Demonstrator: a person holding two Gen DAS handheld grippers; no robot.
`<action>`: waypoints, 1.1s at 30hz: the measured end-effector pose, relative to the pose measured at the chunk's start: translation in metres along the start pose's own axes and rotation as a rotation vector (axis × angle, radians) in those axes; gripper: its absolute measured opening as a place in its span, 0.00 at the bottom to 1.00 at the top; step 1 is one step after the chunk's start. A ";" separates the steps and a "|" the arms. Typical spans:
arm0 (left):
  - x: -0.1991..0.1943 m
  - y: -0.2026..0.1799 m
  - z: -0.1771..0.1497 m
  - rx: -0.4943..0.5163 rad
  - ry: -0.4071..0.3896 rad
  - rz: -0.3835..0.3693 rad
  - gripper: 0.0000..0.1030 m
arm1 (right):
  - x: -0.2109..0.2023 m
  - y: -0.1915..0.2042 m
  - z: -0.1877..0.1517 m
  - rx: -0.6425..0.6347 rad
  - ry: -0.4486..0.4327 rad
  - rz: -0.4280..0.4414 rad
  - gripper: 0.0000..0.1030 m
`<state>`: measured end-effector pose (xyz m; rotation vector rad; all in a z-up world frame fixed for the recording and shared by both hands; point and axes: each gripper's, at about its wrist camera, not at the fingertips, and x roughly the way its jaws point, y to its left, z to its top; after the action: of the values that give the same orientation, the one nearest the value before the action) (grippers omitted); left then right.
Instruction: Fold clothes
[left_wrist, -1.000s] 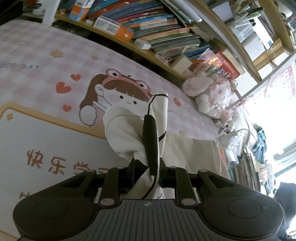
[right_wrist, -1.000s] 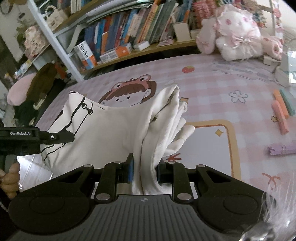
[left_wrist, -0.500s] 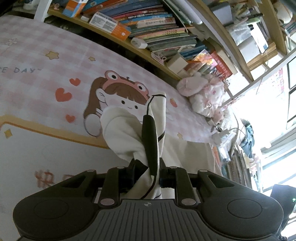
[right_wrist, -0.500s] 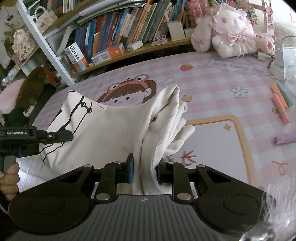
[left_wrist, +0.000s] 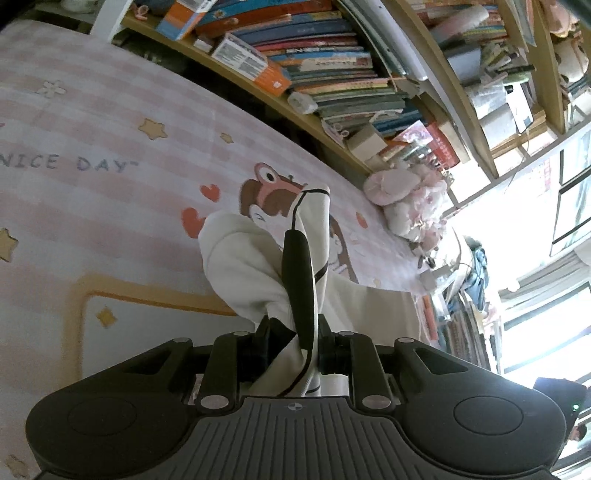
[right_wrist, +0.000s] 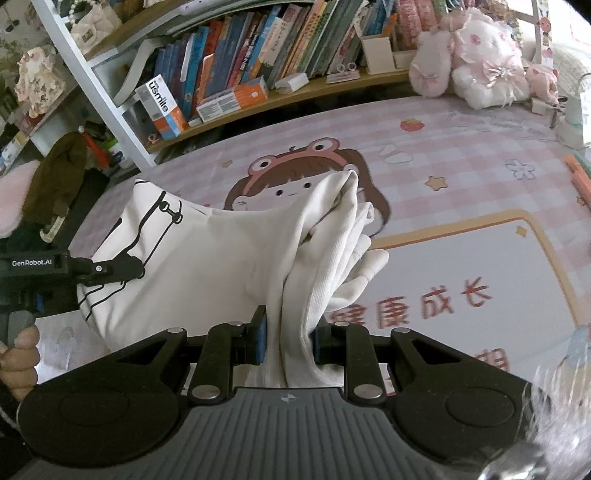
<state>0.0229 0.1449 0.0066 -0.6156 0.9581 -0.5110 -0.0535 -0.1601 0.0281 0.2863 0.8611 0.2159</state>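
Both the left tongs (left_wrist: 291, 343) and right tongs (right_wrist: 288, 339) are clamped on the white sweatshirt (right_wrist: 221, 258), held above the pink cartoon mat (right_wrist: 461, 147), and only the right wrist view shows its black line print stretched between them.

Under me: pink checked mat (right_wrist: 461, 147) with a cartoon girl in a frog hat (right_wrist: 295, 173), stars, hearts, "NICE DAY" text (left_wrist: 66, 162). Behind it, low wooden shelf (right_wrist: 314, 86) packed with books (right_wrist: 258, 48). Pink-white plush toys (right_wrist: 480, 55) at the mat's far right corner.
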 end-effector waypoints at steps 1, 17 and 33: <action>-0.002 0.004 0.002 0.000 -0.003 -0.003 0.19 | 0.002 0.005 0.000 0.002 -0.001 -0.003 0.20; -0.009 0.036 0.048 -0.006 -0.076 -0.026 0.19 | 0.036 0.046 0.043 -0.060 -0.027 0.016 0.20; 0.073 0.022 0.141 0.046 -0.147 -0.016 0.19 | 0.104 0.007 0.162 -0.212 -0.098 0.029 0.20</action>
<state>0.1830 0.1493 0.0096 -0.6109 0.8009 -0.4940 0.1363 -0.1479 0.0564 0.1105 0.7303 0.3154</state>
